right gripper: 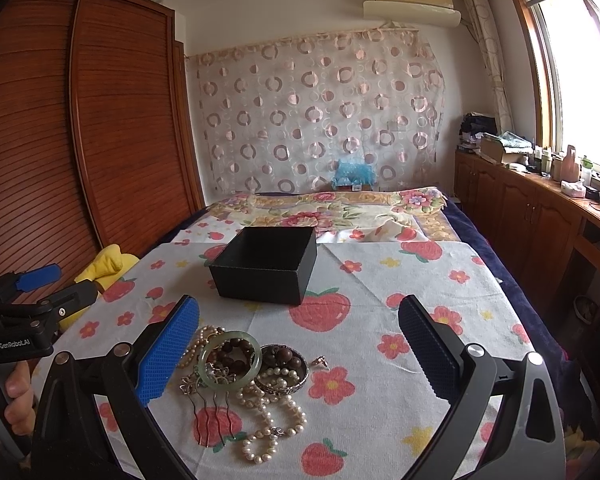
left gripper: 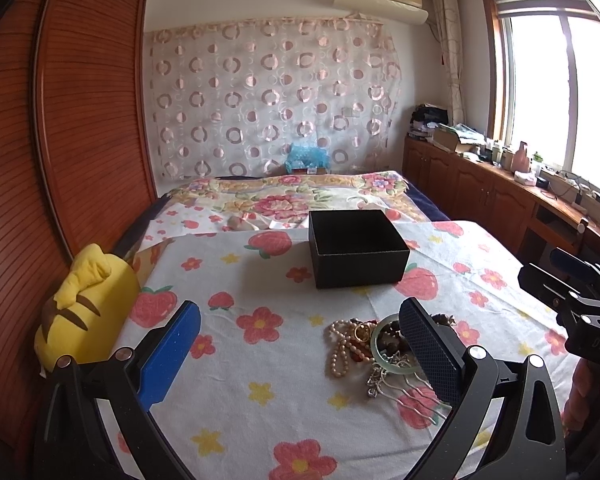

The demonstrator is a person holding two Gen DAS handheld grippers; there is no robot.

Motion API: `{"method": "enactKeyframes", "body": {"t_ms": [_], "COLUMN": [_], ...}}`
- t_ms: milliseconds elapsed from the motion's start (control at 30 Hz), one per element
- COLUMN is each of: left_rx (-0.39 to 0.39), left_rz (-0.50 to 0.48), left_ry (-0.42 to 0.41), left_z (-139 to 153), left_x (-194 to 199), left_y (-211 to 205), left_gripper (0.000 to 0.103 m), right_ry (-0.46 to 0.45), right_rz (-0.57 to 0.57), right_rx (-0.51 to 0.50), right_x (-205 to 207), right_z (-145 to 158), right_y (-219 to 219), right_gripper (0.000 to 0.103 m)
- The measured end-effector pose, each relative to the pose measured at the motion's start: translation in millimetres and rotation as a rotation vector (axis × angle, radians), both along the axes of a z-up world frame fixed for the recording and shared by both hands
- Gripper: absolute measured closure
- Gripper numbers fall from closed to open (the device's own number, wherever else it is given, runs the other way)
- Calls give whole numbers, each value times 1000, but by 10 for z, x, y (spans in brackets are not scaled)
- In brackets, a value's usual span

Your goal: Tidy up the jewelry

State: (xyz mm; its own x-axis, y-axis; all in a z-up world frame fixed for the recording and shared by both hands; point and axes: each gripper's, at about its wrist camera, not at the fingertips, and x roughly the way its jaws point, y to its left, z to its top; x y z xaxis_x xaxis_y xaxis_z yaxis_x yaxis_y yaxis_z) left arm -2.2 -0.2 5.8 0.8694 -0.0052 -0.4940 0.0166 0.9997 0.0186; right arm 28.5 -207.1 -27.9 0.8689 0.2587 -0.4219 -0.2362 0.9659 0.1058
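An open black box (left gripper: 358, 248) (right gripper: 266, 266) stands on the flowered cloth (left gripper: 260, 312) (right gripper: 380, 312). Nearer lies a jewelry heap: a pale green bangle (right gripper: 230, 360) (left gripper: 380, 346), pearl strands (right gripper: 272, 420) (left gripper: 340, 350), dark wooden beads (right gripper: 282, 358), a metal hair comb (right gripper: 210, 410) (left gripper: 410, 390) and a small ring (right gripper: 320, 362). My left gripper (left gripper: 300, 356) is open, its right finger just over the heap's right part. My right gripper (right gripper: 298, 354) is open above the heap, nothing between its pads. Each gripper appears at the other view's edge, held by a hand (right gripper: 16, 396).
A yellow plush toy (left gripper: 80, 304) (right gripper: 100, 268) lies at the cloth's left edge beside a tall wooden wardrobe (left gripper: 60, 140). Beyond the box is a flowered blanket (left gripper: 292, 196). Low wooden cabinets (right gripper: 540, 216) with clutter run along the right under the window.
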Motion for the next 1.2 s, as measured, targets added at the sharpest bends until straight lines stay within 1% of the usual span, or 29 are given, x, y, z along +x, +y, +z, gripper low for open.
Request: {"method": "enactKeyframes", "body": {"t_ms": [133,300,333,367,600,767,833,1000,1200], "left_rx": [-1,-1,-3,-6,-14,-4,-4,23,-9], "left_rz": [0,-1,-3,-6,-41,-99,-123,-166,-217], "left_ry": [4,15,17,33,94,160,190,229,273], "left_z": [33,-23,-79,-140,-337,-495,-567,-707,-823], "left_x": [42,85,45,74,203,309,364,455,621], "left_y": [-1,-120,-99,-87,-89,-143,-170,-255,-303], "left_gripper": [6,6,6,6,6,6,6,6,7], "right_ry": [0,11,12,14,49,70,87,144,183], "right_rz": [0,6,12,14,27,34,43,67,76], "right_rx": [0,-4,-4,-4,-6,-23,-35,-81,-105], "right_x": [6,45,27,38,142,159,185,238,257], "right_z": [0,-53,10,-6,-200,-328,-403,-606,-743], "right_y": [3,68,121,123,73,-10,-8,11,-15], "right_gripper": [2,2,2,2,2,3,7,12,13]}}
